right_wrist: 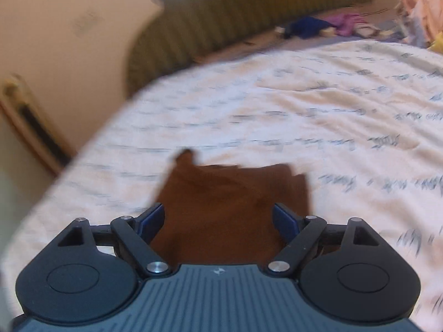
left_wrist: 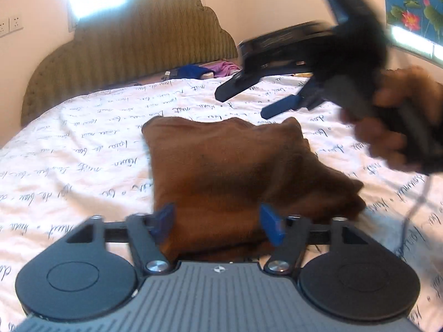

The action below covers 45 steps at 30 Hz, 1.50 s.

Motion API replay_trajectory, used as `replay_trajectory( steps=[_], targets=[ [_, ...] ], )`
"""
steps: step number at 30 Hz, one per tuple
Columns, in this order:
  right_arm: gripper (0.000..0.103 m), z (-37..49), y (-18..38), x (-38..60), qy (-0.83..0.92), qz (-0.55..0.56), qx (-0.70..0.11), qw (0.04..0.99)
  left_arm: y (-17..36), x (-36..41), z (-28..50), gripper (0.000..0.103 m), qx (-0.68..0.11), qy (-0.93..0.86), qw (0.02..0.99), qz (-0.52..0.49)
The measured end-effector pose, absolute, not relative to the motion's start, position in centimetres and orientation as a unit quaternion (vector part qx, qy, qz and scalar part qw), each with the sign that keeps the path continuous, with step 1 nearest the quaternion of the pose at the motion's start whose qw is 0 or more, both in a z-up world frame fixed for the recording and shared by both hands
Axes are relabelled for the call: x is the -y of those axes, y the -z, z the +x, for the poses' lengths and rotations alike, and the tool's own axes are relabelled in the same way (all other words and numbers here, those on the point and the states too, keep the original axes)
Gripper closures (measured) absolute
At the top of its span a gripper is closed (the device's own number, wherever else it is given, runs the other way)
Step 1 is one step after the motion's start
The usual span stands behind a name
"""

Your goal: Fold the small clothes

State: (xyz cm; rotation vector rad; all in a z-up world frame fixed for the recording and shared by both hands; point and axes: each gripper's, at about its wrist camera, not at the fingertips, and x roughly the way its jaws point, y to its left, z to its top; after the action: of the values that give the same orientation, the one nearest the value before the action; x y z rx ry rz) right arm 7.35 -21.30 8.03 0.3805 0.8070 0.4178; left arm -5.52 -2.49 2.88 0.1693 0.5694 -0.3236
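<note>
A brown garment point(left_wrist: 235, 160) lies folded into a rough square on the white bedsheet point(left_wrist: 83, 144) printed with script. My left gripper point(left_wrist: 218, 218) stands open at the garment's near edge. The cloth lies between and below its blue pads point(left_wrist: 272, 222), which do not press on it. My right gripper point(left_wrist: 257, 98), blurred and held by a hand point(left_wrist: 401, 127), hovers open above the garment's far right corner. In the right wrist view the garment point(right_wrist: 229, 202) sits just ahead of the open right gripper point(right_wrist: 220, 217), with nothing gripped.
A green ribbed headboard point(left_wrist: 133, 41) closes off the far side of the bed. Blue and purple clothes point(left_wrist: 199, 70) lie beside it. A pile of pale clothes point(right_wrist: 420, 8) sits at the far right. The sheet point(right_wrist: 332, 105) stretches wide beyond the garment.
</note>
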Motion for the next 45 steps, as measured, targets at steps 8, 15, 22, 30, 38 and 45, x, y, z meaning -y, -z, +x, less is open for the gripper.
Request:
replay_trajectory(
  steps=[8,15,22,30,38,45],
  targets=[
    [0.01,4.4,-6.9,22.6,-0.183,0.221,-0.413,0.864,-3.9,2.2,-5.5,0.027,-0.295,0.136,0.942,0.082],
    [0.008,-6.2,-6.8,21.3,-0.125,0.118,-0.404,0.899,-2.3,1.5,-8.5,0.009,-0.341,0.091,0.933,0.071],
    [0.007,-9.5,-3.1,19.5,-0.014,0.041,-0.425,0.904,-0.7,1.7,-7.3,0.0,-0.378,0.05,0.923,0.049],
    [0.0,-9.6,-1.9,18.2,0.053,0.039,-0.403,0.913,-0.3,1.3,-7.1,0.0,-0.366,0.047,0.929,0.037],
    [0.0,-9.8,-2.1,18.1,0.051,0.035,-0.409,0.91,-0.3,1.6,-6.8,0.0,-0.369,0.041,0.928,0.038],
    [0.0,-10.2,-2.3,17.9,0.049,0.034,-0.426,0.903,-0.3,1.5,-7.0,0.0,-0.369,0.04,0.928,0.035]
  ],
)
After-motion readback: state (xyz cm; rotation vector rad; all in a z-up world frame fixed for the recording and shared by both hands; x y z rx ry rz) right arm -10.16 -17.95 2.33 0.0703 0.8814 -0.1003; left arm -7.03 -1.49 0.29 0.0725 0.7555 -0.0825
